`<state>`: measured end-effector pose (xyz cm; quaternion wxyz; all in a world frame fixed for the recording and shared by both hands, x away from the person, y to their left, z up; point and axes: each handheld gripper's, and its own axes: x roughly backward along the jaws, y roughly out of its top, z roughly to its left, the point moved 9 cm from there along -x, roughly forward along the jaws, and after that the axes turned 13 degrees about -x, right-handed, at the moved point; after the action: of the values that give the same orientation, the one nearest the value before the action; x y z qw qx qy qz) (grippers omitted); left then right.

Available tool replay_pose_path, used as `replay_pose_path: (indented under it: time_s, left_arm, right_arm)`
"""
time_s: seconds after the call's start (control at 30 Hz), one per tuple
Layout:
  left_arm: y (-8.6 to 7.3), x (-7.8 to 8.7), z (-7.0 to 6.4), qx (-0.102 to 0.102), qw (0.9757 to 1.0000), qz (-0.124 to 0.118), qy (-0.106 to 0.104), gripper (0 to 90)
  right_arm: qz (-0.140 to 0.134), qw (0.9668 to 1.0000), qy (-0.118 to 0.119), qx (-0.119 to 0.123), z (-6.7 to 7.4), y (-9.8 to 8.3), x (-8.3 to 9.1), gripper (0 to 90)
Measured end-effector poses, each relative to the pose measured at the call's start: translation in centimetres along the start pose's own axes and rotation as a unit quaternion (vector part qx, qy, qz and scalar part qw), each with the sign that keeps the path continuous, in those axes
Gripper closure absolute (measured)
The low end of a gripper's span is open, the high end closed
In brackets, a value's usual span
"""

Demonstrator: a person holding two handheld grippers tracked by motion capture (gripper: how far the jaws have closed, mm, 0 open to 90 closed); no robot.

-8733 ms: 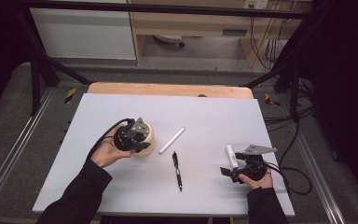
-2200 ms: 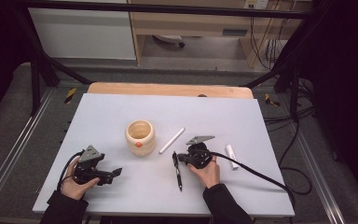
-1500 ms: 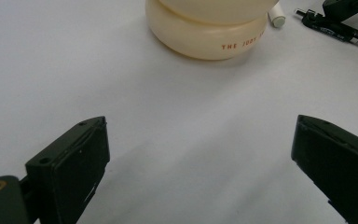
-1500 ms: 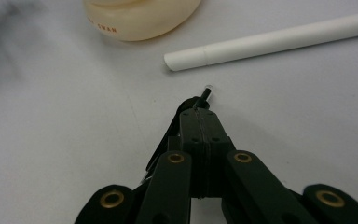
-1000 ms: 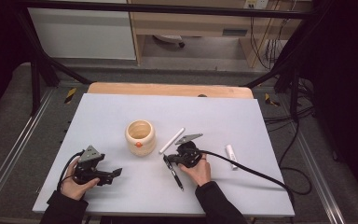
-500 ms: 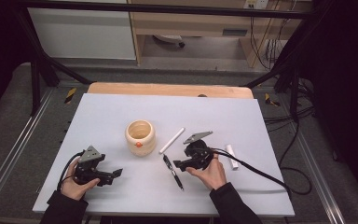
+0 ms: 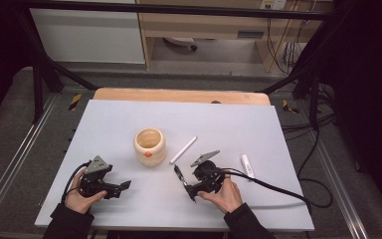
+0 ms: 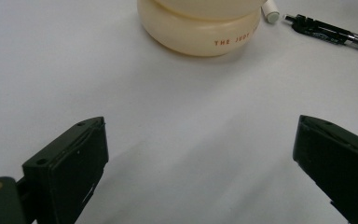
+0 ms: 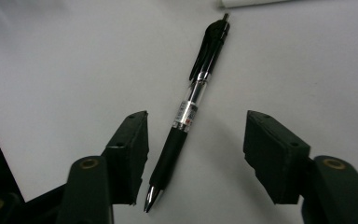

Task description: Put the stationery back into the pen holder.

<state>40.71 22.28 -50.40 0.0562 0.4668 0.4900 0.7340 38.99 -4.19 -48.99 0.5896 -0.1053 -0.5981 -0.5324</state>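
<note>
A black click pen [image 9: 193,100] lies flat on the white table between the jaws of my right gripper [image 9: 196,128]. The pads stand clear of it on both sides. These jaws have just been closing but are open. From above, the right gripper [image 7: 187,183] sits right of the table's middle, with the pen [image 7: 178,173] at its tips. My left gripper [image 7: 120,187] rests near the front left, open and empty [image 8: 200,154]. It faces a cream wooden cup [image 8: 205,28], which stands upright [image 7: 149,146] at the table's middle.
A long white marker [image 7: 183,150] lies slanted just right of the cup. A short white marker [image 7: 247,166] lies farther right, near the right gripper's cable [image 7: 278,191]. The white table [image 7: 129,119] ends close in front of both hands.
A second ago the right gripper sat shut over the pen. It has opened and drawn back to the right, leaving the pen slanted on the table. The left hand has stayed put.
</note>
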Motion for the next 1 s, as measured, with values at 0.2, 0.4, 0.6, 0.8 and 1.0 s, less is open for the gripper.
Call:
replay_pose_path:
  time_s: [0.2,0.4,0.6,0.8,1.0]
  left_arm:
    - [0.0,0.0,0.0,0.000,1.0000,0.001,0.000,3.1]
    - [0.0,0.0,0.0,0.001,1.0000,0.001,0.000,3.1]
    - [0.0,0.0,0.0,0.000,1.0000,0.002,0.000,3.2]
    - [0.0,0.0,0.0,0.001,1.0000,0.001,0.000,3.3]
    - [0.0,0.0,0.0,0.001,1.0000,0.001,0.000,3.3]
  right_arm:
    - [0.000,1.0000,-0.003,-0.007,0.4,-0.7,-0.9,58.2]
    - [-0.005,0.9998,-0.005,-0.017,0.6,-1.0,-1.3,65.7]
    - [-0.007,0.9997,-0.017,-0.017,0.5,-1.3,-1.7,70.5]
    - [-0.004,0.9995,-0.011,-0.029,0.7,-1.4,-1.8,76.1]
    - [-0.001,0.9993,-0.020,-0.032,0.5,-1.4,-1.5,78.6]
